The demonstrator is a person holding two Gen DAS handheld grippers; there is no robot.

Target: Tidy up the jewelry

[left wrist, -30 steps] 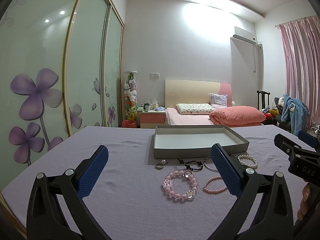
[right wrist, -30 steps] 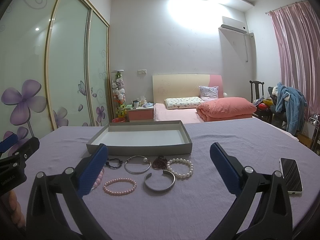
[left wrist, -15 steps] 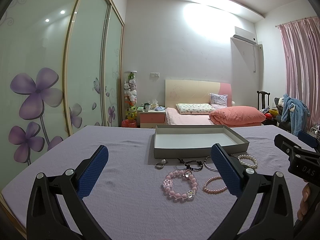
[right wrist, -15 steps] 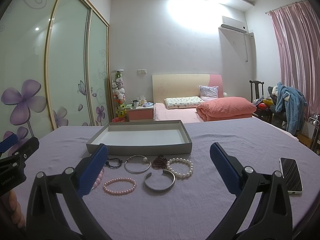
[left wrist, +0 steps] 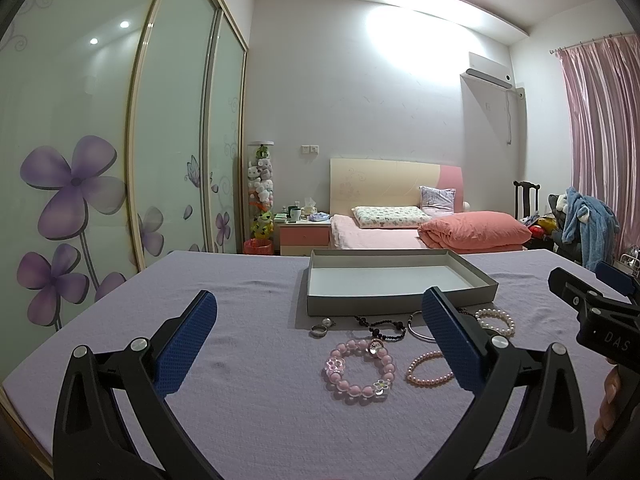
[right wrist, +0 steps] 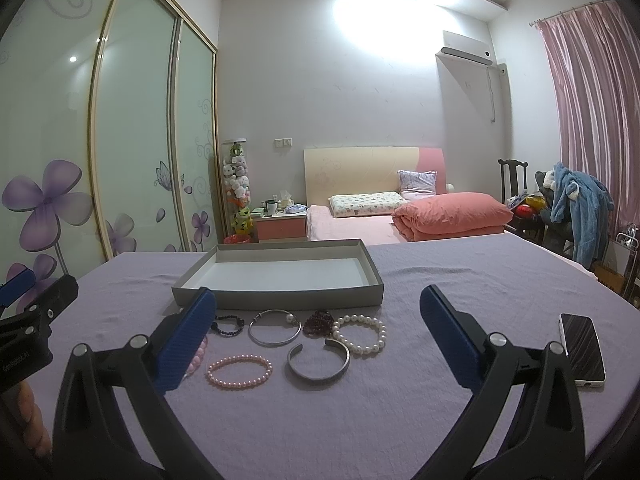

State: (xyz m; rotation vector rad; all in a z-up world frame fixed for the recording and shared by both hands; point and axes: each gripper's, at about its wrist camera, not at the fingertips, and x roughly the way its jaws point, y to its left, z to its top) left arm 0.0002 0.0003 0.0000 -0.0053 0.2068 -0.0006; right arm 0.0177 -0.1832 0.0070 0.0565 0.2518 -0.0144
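both grippers, left (left wrist: 320,332) and right (right wrist: 318,326), jaws wide apart, holding nothing. bracelets incl pink bead bracelet (left wrist: 359,369) and silver cuff (right wrist: 319,365) lie mid-frame on purple cloth (right wrist: 440,280), just below empty gray tray (right wrist: 280,294). phone (right wrist: 583,348) right edge.

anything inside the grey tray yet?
No. The grey tray shows only its bare white floor. The near wall hides a thin strip of that floor. All the bracelets, like the pearl bracelet, lie on the cloth in front.
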